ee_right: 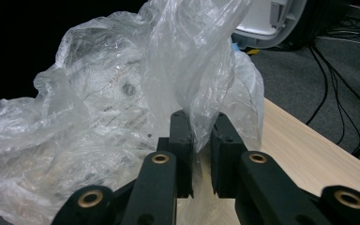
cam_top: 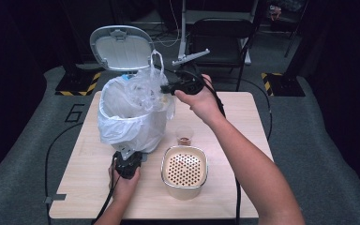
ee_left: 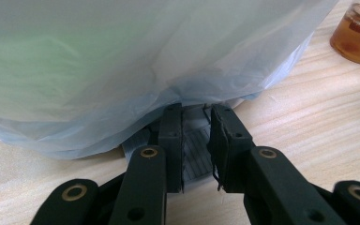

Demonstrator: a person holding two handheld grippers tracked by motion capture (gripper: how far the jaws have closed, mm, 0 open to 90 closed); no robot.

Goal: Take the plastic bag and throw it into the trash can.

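A small bin (cam_top: 131,117) lined with a white bag (ee_left: 122,70) stands on the wooden table (cam_top: 243,122), its grey lid (cam_top: 121,47) tipped up and open. At the bin's near foot my left gripper (cam_top: 129,157) is low on the table. Its jaws (ee_left: 196,117) are shut on the grey ribbed pedal (ee_left: 197,145) under the liner's hem. My right gripper (cam_top: 166,87) hovers at the bin's right rim, shut on a crumpled clear plastic bag (cam_top: 145,86). That bag (ee_right: 103,108) bulges ahead of the jaws (ee_right: 198,122), a fold of it pinched between them.
A clear cup (cam_top: 184,136) of brown liquid stands right of the bin, and shows in the left gripper view (ee_left: 358,37). A cream container with a perforated top (cam_top: 184,171) sits nearer the front edge. A black chair (cam_top: 220,37) stands beyond the table.
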